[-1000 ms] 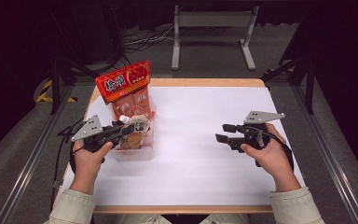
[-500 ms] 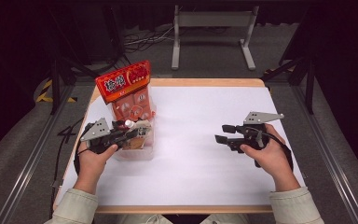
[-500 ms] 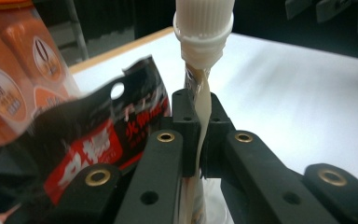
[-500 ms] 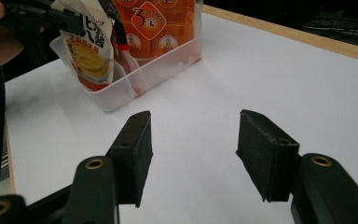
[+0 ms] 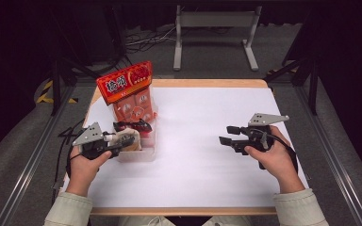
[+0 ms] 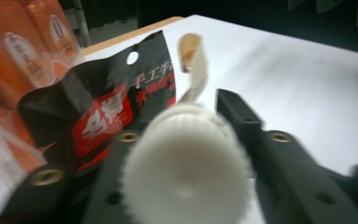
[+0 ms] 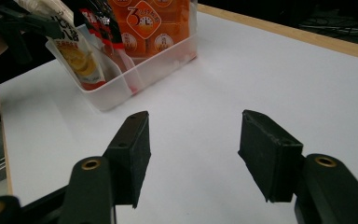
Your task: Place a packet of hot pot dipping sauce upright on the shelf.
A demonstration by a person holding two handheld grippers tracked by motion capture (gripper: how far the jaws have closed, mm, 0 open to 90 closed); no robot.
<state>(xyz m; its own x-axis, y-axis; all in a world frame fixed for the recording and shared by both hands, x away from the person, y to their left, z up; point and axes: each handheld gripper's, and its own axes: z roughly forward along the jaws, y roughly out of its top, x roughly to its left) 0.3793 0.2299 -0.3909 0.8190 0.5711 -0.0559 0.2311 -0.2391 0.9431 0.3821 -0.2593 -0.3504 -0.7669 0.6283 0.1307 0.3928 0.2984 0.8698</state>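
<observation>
Bin (image 5: pixel 143 153) crowded: orange pack (image 5: pixel 129 94), black pouch (image 5: pixel 133 125); left gripper (image 5: pixel 128 140) just opening around white packet (image 6: pixel 186 168); right gripper (image 5: pixel 227 134) open, empty.

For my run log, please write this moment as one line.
left gripper: jaws just opened, pale packet between them, at clear bin | right gripper: open, empty, above table

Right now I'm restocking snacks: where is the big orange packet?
In the high view, the big orange packet stands upright at the far end of the clear bin, on the table's left side, beside the black packet.
</observation>
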